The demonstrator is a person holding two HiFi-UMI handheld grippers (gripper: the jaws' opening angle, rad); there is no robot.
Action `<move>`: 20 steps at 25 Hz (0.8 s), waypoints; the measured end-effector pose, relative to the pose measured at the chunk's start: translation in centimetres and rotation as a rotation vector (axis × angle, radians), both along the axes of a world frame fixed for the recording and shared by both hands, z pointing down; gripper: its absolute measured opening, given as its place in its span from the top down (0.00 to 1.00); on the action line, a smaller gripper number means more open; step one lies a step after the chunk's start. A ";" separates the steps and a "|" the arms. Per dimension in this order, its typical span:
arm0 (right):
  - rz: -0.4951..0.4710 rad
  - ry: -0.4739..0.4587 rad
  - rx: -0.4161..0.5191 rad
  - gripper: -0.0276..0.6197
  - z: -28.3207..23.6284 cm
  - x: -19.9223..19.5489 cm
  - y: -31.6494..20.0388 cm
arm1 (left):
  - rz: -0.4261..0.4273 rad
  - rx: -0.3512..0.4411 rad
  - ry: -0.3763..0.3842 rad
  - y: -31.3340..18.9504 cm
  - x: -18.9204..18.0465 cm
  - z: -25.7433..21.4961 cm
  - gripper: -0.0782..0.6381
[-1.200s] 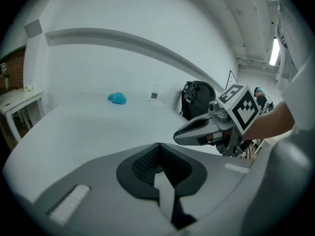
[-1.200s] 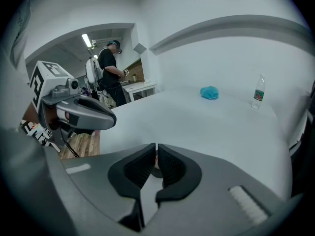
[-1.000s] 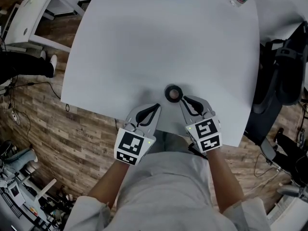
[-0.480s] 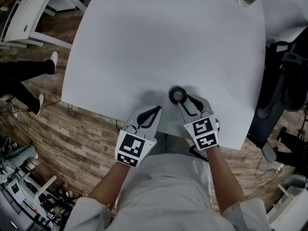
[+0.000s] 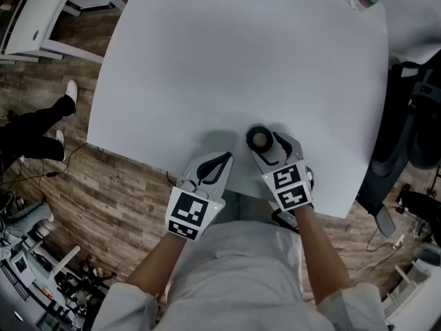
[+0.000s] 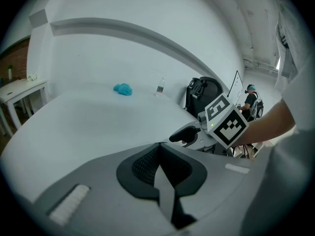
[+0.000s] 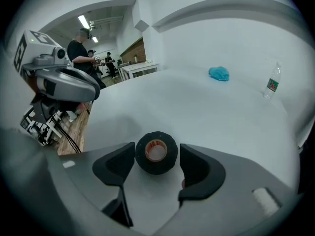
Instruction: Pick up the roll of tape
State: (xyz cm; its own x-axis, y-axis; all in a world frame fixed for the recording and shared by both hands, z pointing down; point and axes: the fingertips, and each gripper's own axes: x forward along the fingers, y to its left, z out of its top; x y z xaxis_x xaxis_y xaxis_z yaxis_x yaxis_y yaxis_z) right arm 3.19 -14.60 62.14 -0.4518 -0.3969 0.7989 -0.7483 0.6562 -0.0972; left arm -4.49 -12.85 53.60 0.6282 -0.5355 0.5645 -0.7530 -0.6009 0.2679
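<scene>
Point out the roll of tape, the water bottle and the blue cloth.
roll of tape (image 7: 156,167): right gripper view, black side wall
water bottle (image 7: 271,85): right gripper view, label
blue cloth (image 7: 219,73): right gripper view, middle

On the roll of tape (image 7: 156,153) – matte blk outside, orange-tan core w/ a reddish inner rim. Surface (image 5: 241,61) plain white, no pattern. Crumpled cloth (image 7: 219,73) bright teal. Bottle (image 7: 270,85) clear w/ green label. Floor (image 5: 117,181) – brown & grey wood-plank pattern. Shirt (image 5: 238,267) lt grey. Side table (image 5: 34,26) white.
</scene>
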 end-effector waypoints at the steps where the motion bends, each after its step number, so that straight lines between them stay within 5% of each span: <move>1: -0.004 0.007 -0.004 0.50 0.2 0.0 0.0 | -0.001 -0.003 0.000 0.0 -0.1 0.1 0.87; 20: -0.057 0.080 -0.043 0.39 2.8 -1.2 -0.6 | -0.029 -0.039 0.000 -0.7 -1.3 1.3 0.87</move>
